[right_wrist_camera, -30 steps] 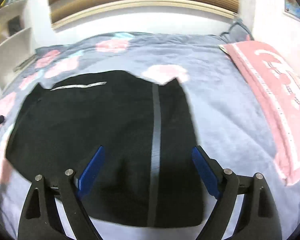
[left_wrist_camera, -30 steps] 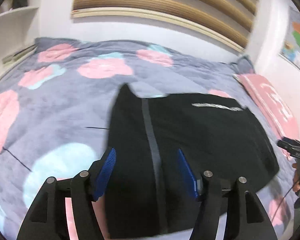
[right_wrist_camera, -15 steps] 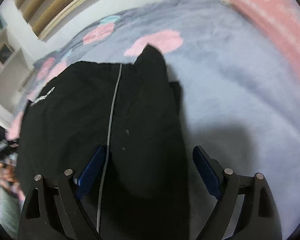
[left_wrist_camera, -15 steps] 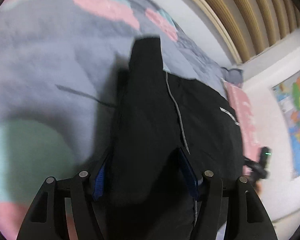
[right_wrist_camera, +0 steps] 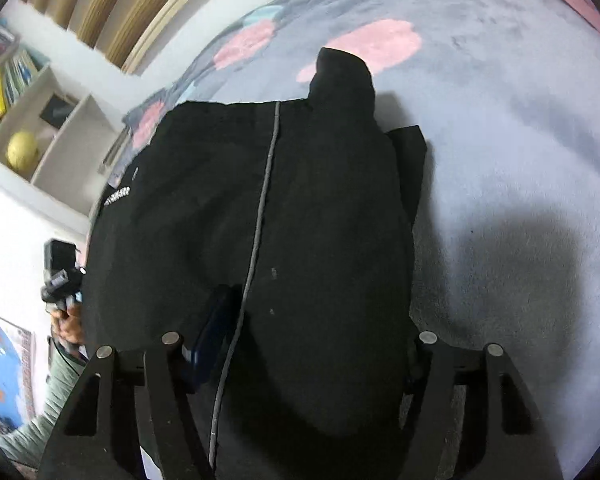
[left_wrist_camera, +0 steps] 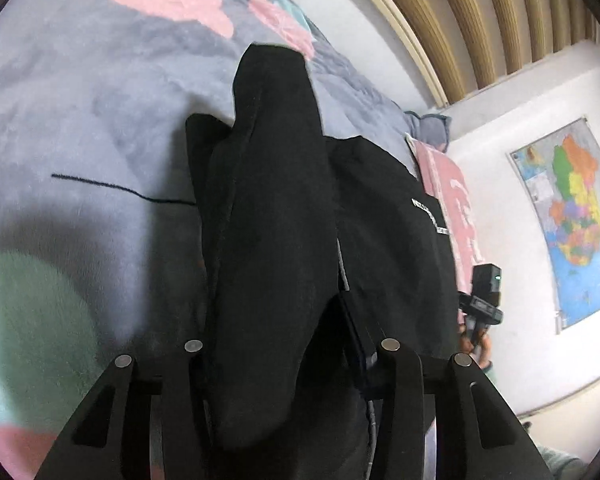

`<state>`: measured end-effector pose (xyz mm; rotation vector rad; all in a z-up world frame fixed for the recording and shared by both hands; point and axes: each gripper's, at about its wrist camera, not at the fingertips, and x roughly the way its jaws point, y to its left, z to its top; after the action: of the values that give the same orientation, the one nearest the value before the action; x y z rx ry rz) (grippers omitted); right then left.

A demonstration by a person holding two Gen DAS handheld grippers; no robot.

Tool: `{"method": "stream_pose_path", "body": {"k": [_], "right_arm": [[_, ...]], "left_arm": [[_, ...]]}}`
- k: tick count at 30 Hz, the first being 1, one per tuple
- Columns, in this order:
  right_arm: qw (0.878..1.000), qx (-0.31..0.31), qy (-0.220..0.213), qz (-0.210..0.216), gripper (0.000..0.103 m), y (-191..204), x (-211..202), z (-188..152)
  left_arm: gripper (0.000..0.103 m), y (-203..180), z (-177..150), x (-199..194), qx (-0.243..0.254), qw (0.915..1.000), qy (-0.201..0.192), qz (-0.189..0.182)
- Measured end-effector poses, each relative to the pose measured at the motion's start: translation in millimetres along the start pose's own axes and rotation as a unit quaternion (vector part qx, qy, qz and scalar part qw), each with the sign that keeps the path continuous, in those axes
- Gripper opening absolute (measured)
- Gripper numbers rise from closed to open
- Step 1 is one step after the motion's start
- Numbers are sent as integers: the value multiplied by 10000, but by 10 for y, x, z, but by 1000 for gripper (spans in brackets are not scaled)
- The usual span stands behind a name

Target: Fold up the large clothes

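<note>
A large black garment with a grey stripe and white lettering lies on the bed. In the left wrist view its left edge is lifted and drapes over my left gripper, covering the fingers. In the right wrist view the garment shows its right edge lifted and draped over my right gripper; one blue pad shows at the left. Both grippers' jaws stand wide with cloth between them; whether they pinch it is hidden.
The bed has a grey blanket with pink and teal flowers. A pink pillow lies at the far side. A map hangs on the wall. White shelves stand by the bed. The other gripper shows at each view's edge.
Both grippers dropped to the garment's side edges and lifted them; the cloth now rises higher and drapes over the fingers, folding inward. Both cameras tilted.
</note>
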<state>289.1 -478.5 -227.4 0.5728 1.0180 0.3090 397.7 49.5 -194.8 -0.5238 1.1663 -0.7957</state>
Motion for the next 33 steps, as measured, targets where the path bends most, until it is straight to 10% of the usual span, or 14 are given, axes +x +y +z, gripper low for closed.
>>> {"method": "stream_pose_path", "body": {"k": [6, 11, 15, 24, 33], "right_arm": [[9934, 686, 393, 829, 91, -301, 331, 114], [9983, 161, 208, 525, 59, 15, 165, 143], [9986, -18, -180, 504, 39, 267, -162, 69], [9961, -313, -426, 707, 35, 875, -904, -144], [9992, -263, 18, 313, 35, 1017, -1074, -771]], "left_arm": [[62, 302, 41, 265, -852, 9953, 296, -345], [37, -145, -64, 73, -76, 9994, -191, 283], [30, -525, -200, -191, 142, 9979, -632, 58], [28, -1302, -724, -984, 670, 9940, -852, -155], [28, -1193, -1564, -1376, 514, 9976, -471, 9]]}}
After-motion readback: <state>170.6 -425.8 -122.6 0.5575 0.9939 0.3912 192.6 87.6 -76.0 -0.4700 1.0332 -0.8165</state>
